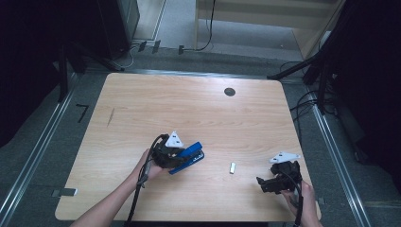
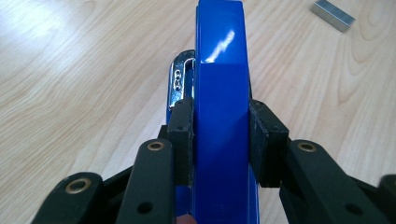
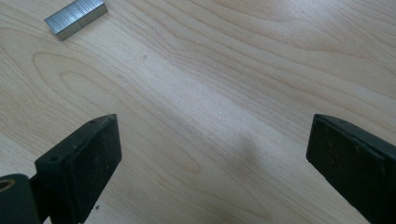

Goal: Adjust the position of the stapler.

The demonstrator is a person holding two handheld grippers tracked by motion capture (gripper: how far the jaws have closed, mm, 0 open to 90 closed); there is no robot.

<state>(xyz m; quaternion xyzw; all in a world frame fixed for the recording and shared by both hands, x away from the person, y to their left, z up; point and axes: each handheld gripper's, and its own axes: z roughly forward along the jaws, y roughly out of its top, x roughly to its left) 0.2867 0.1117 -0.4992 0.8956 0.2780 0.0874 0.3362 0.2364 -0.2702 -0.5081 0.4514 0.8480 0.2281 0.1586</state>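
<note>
Two tools over one tabletop, listed from largest thing to smallest:
Tabletop (image 1: pixel 142 109): pale wood grain, rounded corners, small dark round insert (image 1: pixel 230 91) near the far edge.
Left tool (image 1: pixel 176 156): at the near left-centre of the tabletop in the high view, held by the person's left hand (image 1: pixel 150 169), grey three-cornered plate on top; jaws clamped on both sides of the stapler, pads pressed flat against its blue body in the left gripper view.
Right tool (image 1: pixel 261 183): at the near right corner of the tabletop, held by the person's right hand (image 1: pixel 298 195); jaws spread wide apart in the right gripper view, bare wood between them, nothing gripped.
Stapler (image 2: pixel 219 107): blue, glossy top, chrome metal part showing at its left side; gripped by the left tool, front end pointing away towards the staples.
Staples (image 1: pixel 232 167): small silvery block, lying flat on the tabletop between the two tools, apart from both.
</note>
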